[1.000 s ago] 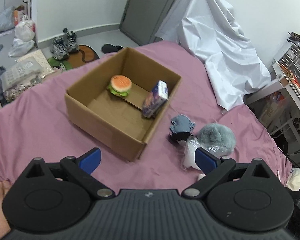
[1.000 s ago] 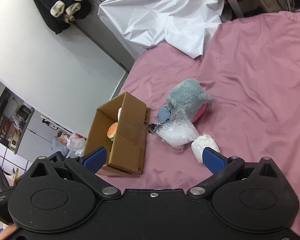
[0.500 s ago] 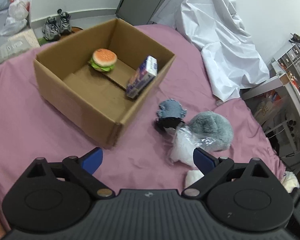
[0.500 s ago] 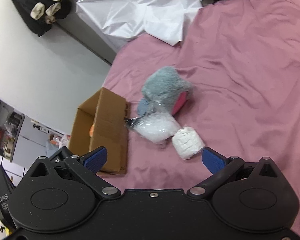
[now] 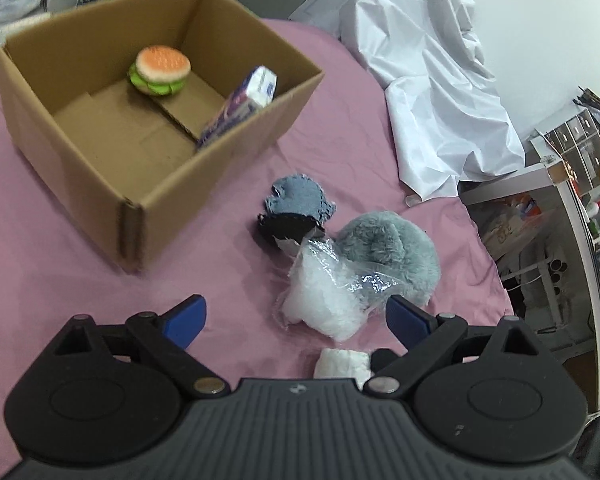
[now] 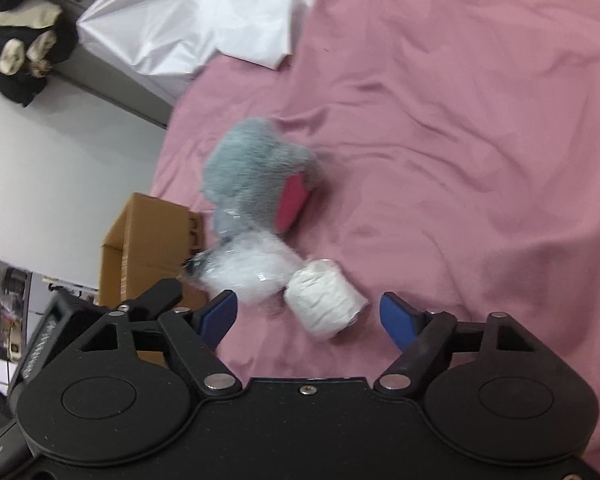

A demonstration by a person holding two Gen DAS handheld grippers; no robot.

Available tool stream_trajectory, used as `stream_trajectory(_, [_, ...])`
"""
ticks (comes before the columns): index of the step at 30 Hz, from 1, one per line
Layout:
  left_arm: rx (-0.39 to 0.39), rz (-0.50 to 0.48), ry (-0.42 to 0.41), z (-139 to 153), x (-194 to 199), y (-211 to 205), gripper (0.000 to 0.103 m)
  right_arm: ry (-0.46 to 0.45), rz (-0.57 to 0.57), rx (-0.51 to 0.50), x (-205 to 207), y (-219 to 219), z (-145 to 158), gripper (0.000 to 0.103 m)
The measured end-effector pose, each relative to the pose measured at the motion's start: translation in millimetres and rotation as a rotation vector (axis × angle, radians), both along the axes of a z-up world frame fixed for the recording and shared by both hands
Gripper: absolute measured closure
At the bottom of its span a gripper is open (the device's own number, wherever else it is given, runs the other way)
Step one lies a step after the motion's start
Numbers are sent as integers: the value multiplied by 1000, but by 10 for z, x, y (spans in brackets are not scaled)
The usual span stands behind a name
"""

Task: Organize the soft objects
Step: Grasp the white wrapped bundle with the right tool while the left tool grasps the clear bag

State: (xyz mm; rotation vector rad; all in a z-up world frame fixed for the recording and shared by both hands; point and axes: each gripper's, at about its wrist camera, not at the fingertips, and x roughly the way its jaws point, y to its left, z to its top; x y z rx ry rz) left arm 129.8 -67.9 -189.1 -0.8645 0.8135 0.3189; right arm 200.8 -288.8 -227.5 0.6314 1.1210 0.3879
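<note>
An open cardboard box (image 5: 80, 184) (image 6: 148, 248) stands on the pink bedsheet and holds a burger plush (image 5: 162, 70) and a small purple-white packet (image 5: 244, 106). Beside it lie a blue-grey cloth piece (image 5: 298, 204), a grey furry plush (image 5: 392, 258) (image 6: 252, 168), a clear bag of white stuffing (image 5: 326, 302) (image 6: 246, 270) and a white rolled bundle (image 5: 344, 362) (image 6: 324, 304). My left gripper (image 5: 296, 320) is open just before the bag. My right gripper (image 6: 310, 312) is open with the white bundle between its fingers.
A crumpled white sheet (image 5: 432, 72) (image 6: 204, 16) covers the far end of the bed. A shelf with clutter (image 5: 572, 184) stands at the right beyond the bed edge. Dark clothes (image 6: 24, 48) hang on the wall.
Both grippers have moved in toward the pile of soft things. The box has slid left in the left view, and the white bundle now sits between the right fingers.
</note>
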Motion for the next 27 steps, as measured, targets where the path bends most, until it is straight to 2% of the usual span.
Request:
stream_trajectory(5, [-24, 5, 1, -97, 105, -14, 7, 25, -5, 10, 99, 42, -143, 32])
stream_trajectory(8, [-33, 4, 3, -137, 164, -24, 7, 12, 18, 12, 126, 72, -174, 40])
stream_trajectory(10, [-30, -2, 4, -153, 204, -44, 7, 15, 33, 2, 151, 96, -216, 56])
stream_trajectory(12, [-29, -10, 9, -178, 244, -66, 7, 15, 41, 9, 176, 90, -237, 59])
stream_trajectory(25, [52, -79, 31, -311, 492, -264, 7, 9, 5, 44, 192, -23, -278, 61])
stream_trajectory(27, [66, -69, 25, -298, 481, -268, 14, 8, 2, 43, 184, -36, -278, 61])
